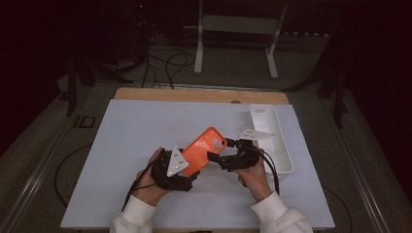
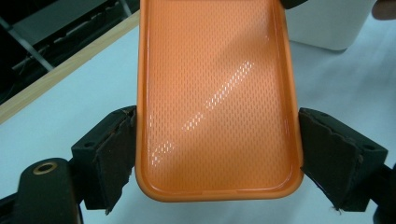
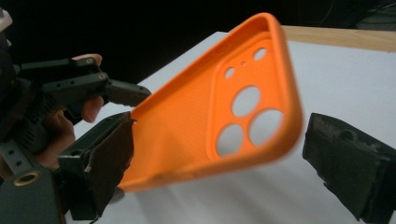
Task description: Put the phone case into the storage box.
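Clamping the orange phone case [image 1: 201, 150] by its long edges, the left hand-held gripper [image 1: 182, 170] holds it tilted above the counter [image 1: 121, 145]. Beyond its camera end, the right hand-held gripper [image 1: 228, 153] stands with jaws apart, one pad touching the case, probably lining up a grip.

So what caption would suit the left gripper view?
Left gripper clamping an orange phone case by its edges above the table.

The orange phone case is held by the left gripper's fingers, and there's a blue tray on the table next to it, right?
Nearly. The orange phone case is clamped between the left gripper and its fingers, but the tray is white, not blue. The high view shows it.
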